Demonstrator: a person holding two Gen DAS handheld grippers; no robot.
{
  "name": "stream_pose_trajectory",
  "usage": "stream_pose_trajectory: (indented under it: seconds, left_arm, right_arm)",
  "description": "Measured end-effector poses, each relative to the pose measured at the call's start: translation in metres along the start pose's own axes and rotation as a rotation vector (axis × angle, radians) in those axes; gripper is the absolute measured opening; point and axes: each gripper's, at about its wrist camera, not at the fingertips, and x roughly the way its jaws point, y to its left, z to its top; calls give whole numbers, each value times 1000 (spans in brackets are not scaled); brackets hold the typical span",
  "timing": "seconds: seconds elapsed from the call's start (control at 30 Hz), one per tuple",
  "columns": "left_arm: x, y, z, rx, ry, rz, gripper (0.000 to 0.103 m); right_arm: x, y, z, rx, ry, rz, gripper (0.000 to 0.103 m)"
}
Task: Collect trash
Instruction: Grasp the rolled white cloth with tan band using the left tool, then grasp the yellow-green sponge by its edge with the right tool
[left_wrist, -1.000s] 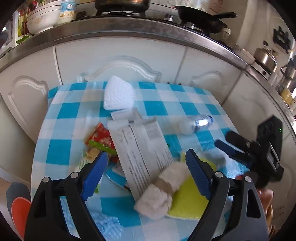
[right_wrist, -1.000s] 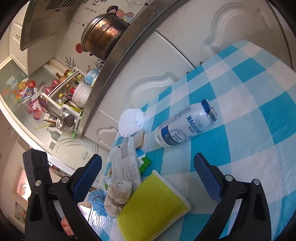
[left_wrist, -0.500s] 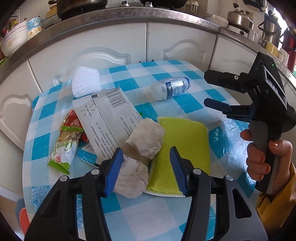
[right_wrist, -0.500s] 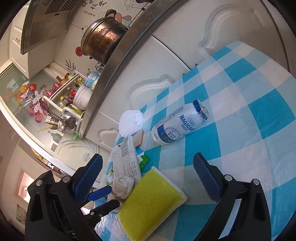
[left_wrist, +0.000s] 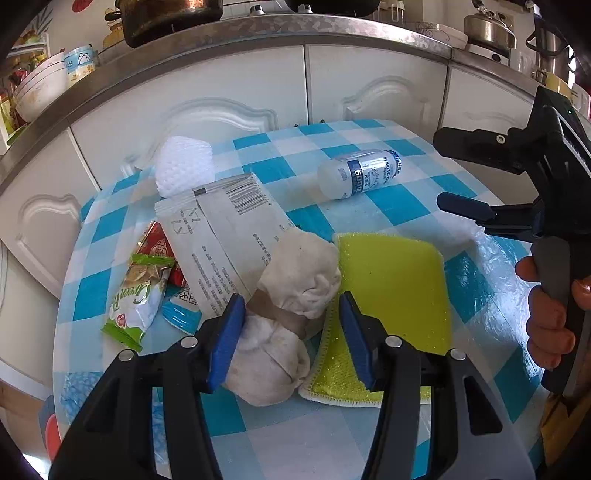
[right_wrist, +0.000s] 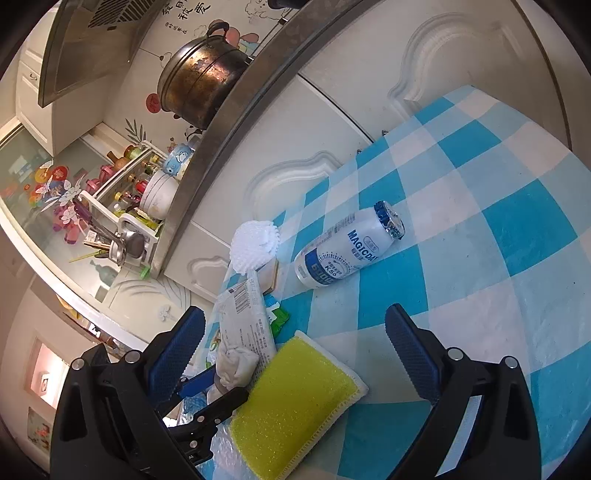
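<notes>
A crumpled off-white wad bound with tape (left_wrist: 291, 314) lies on the blue checked table (left_wrist: 399, 206), half on a grey printed packet (left_wrist: 225, 236). My left gripper (left_wrist: 291, 332) is open, its blue fingers on either side of the wad's near half; contact is not clear. The wad shows in the right wrist view (right_wrist: 236, 365) too. A white and blue bottle (left_wrist: 360, 177) lies on its side farther back; it also shows in the right wrist view (right_wrist: 347, 245). My right gripper (right_wrist: 295, 354) is open and empty, above the yellow sponge (right_wrist: 295, 402).
A yellow sponge (left_wrist: 391, 295) lies right of the wad. Green and red snack wrappers (left_wrist: 144, 291) lie left of the packet. A white foam net (left_wrist: 184, 166) sits at the table's back. White cabinet doors (left_wrist: 258, 81) stand behind the table.
My left gripper has moved forward and down around the wad, and its fingers have narrowed. My right gripper has barely moved.
</notes>
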Motion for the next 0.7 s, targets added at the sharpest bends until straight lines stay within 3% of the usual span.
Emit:
stream_pose_trajectory:
  seconds: [0.07, 0.3, 0.43, 0.7]
  left_arm:
    - [1, -1, -1, -3, -7, 17, 48]
    - [0, -1, -1, -22, -13, 41, 42]
    - [-6, 4, -3, -67, -22, 22, 41]
    - [-40, 17, -18, -175, -58, -48, 40]
  right_arm:
    - [1, 1, -1, -6, 3, -4, 97]
    - [4, 4, -5, -21, 15, -9, 97]
    - [5, 7, -9, -29, 32, -26, 97]
    - [-1, 14, -23, -40, 105, -139, 97]
